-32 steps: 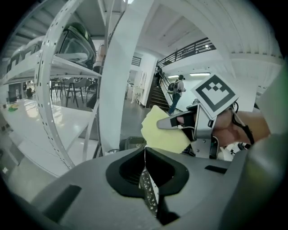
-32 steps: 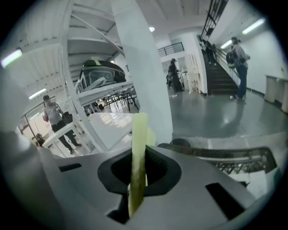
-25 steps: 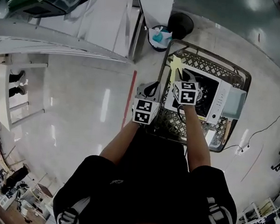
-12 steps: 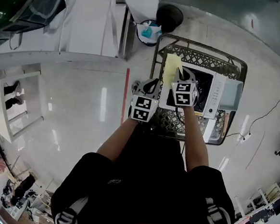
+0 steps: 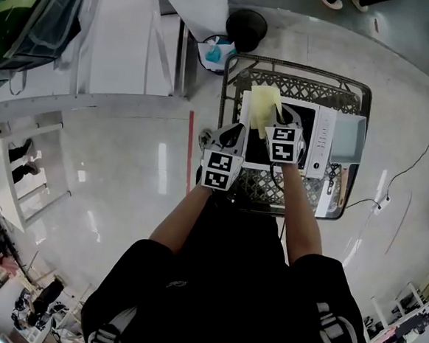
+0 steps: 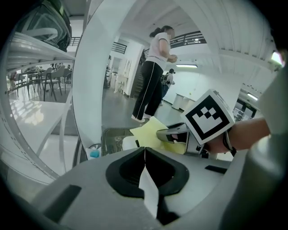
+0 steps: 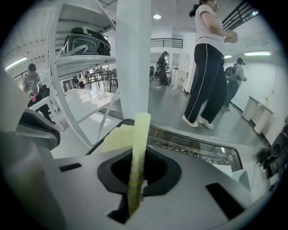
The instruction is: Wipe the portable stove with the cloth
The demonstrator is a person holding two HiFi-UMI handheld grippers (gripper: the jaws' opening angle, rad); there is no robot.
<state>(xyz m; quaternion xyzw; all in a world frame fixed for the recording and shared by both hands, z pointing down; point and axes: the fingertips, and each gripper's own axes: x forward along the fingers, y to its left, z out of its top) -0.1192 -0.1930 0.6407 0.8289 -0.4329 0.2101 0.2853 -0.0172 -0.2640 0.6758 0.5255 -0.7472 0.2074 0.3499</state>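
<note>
The wiping step looks to be just starting. The right gripper (image 5: 271, 124) reaches out over the portable stove (image 5: 319, 142), which sits on a wire-mesh stand (image 5: 354, 93) in front of the person. In the right gripper view its fingers are closed tight on an edge of the yellow cloth (image 7: 139, 134), and the fold stands up thin between them. From the head view the cloth (image 5: 262, 106) spreads forward of the gripper over the stove's far left corner. Whether it is already pressed onto the surface or hangs just above it cannot be told. The left gripper (image 5: 231, 135) hovers at the stand's near left edge, just beside the stove and apart from the cloth. In the left gripper view its fingers (image 6: 145, 173) are shut together with nothing between them. Most of the dark cooking top looks uncovered, so the wiping probably lies ahead. The next move likely calls for lowering the cloth flat onto the top and sweeping it across. The free gripper may need to steady the stove's body so that it does not slide on the mesh.
</note>
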